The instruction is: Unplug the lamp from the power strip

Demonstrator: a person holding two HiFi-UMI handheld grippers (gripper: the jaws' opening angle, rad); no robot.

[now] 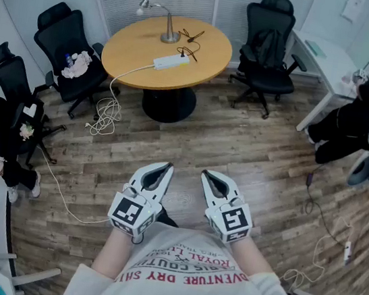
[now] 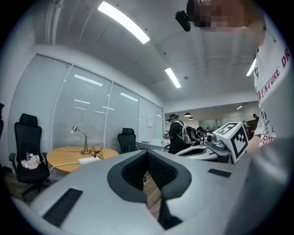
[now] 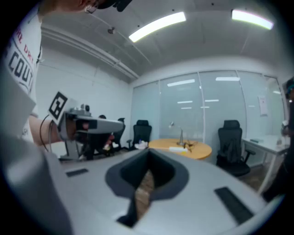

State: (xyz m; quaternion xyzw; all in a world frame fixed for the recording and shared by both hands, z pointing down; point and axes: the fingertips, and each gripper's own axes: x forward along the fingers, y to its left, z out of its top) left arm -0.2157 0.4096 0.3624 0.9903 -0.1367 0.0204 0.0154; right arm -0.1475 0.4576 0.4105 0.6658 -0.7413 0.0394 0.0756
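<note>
link between lamp (image 1: 169, 36) and power strip (image 1: 171, 61) too small to see.

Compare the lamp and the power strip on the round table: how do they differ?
The lamp is silver and stands upright with a bent neck; the power strip is white and lies flat. The lamp is near the far edge, the power strip nearer the middle. Both rest on the table.

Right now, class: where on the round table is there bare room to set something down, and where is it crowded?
Bare: the table's left side, between lamp and rim, and its right side beyond the power strip. Crowded: the middle, where lamp, cords and power strip cluster.
</note>
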